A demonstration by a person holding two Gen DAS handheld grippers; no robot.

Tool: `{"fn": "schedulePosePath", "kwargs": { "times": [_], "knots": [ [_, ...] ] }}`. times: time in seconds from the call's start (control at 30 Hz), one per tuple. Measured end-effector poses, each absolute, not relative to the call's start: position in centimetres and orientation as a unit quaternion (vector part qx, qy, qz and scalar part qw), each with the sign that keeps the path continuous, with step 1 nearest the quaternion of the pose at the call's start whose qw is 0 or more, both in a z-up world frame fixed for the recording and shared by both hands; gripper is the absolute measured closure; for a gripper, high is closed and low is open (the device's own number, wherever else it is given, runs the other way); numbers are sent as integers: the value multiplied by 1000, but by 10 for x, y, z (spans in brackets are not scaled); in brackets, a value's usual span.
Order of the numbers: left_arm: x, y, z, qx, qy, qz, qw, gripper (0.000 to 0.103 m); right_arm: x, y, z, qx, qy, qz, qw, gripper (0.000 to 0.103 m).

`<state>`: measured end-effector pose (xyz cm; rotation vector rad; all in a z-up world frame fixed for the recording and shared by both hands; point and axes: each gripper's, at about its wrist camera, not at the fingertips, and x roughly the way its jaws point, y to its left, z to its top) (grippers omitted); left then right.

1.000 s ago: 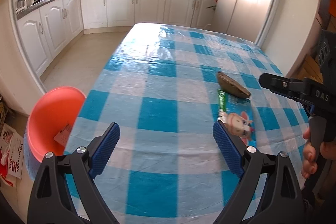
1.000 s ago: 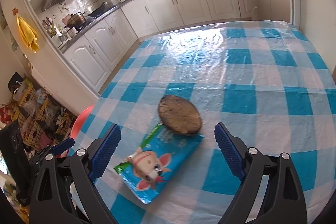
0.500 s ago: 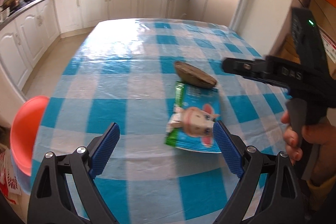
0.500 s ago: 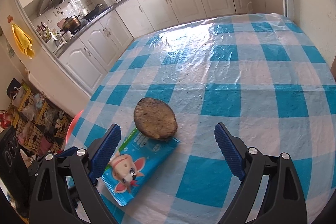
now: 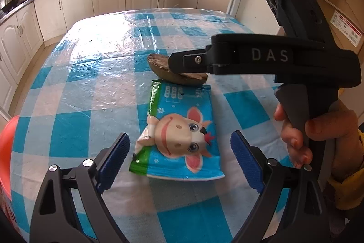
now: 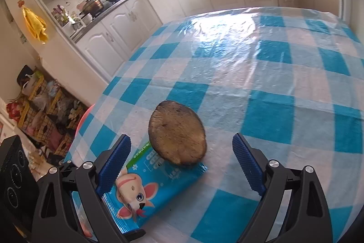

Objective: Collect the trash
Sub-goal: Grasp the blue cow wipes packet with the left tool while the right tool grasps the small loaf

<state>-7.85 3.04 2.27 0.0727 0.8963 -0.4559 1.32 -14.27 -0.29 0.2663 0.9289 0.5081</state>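
While an orange bin [image 5: 5,152] is glimpsed past the left edge of the checked table [image 5: 91,74], the left gripper [image 5: 179,158] is held with jaws spread wide and empty, the blue cartoon-cow wrapper [image 5: 179,133] lying flat on the table between its pads but untouched. Just beyond the wrapper, touching its far end, a brown husk-like piece [image 6: 177,136] is seen, framed by the right gripper [image 6: 182,158], which is likewise wide open with nothing gripped.
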Motion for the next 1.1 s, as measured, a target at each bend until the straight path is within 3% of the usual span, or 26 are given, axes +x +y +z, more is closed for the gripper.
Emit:
{"fn": "schedulePosePath", "kwargs": {
  "times": [0.37, 0.43, 0.57, 0.87, 1.1],
  "knots": [
    [-61, 23, 19, 30, 438, -230, 869, 12, 22, -129, -7, 92, 440, 257, 855, 14],
    [-59, 22, 19, 30, 437, -233, 868, 12, 22, -127, -8, 87, 441, 260, 854, 24],
    [-56, 20, 18, 31, 436, -240, 867, 12, 22, -122, -10, 68, 440, 261, 857, 33],
    [-57, 17, 18, 35, 434, -251, 865, 13, 21, -124, -12, 66, 436, 269, 856, 41],
    [-59, 23, 19, 32, 431, -235, 871, 30, 21, -125, -12, 77, 437, 272, 854, 45]
  ]
}}
